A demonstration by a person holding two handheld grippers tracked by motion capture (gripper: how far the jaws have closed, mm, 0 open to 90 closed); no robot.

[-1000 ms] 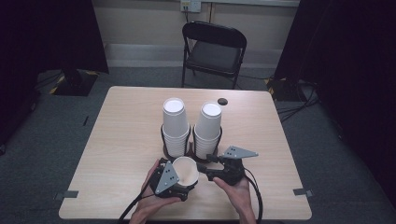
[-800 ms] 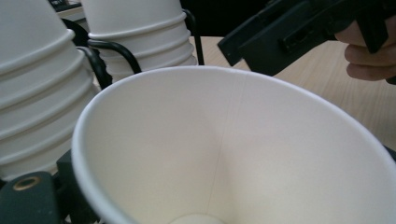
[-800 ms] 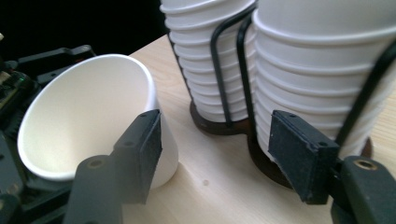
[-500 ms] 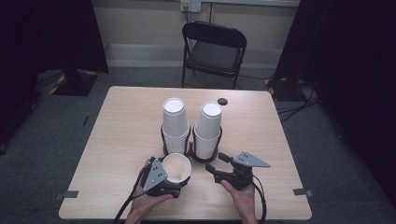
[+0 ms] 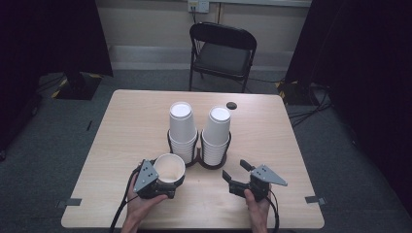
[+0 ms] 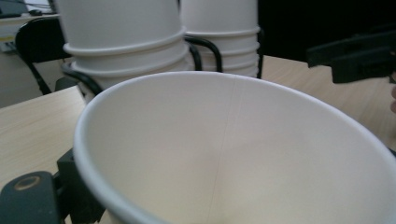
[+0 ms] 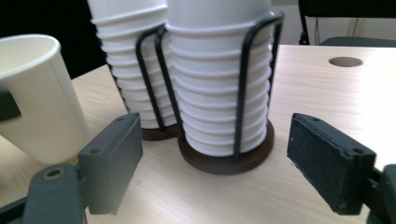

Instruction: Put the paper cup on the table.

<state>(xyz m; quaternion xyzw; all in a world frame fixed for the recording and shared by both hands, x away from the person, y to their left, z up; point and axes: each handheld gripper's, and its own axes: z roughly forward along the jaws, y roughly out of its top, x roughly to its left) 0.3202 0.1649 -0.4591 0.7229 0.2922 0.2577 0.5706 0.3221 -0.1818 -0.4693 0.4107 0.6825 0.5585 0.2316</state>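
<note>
Wooden table [image 5: 126,126], left gripper [image 5: 163,182] clasping paper cup [image 5: 169,167] (mouth upward), right gripper [image 5: 235,172] agape.

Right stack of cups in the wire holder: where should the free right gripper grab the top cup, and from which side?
Grip the top cup of the right stack on its bare wall above the wire holder, jaws level, coming from the person's side. Lower down the black wires cage the cups and the rims nest tightly. The right gripper is open with nothing between its jaws, already facing that stack.
</note>
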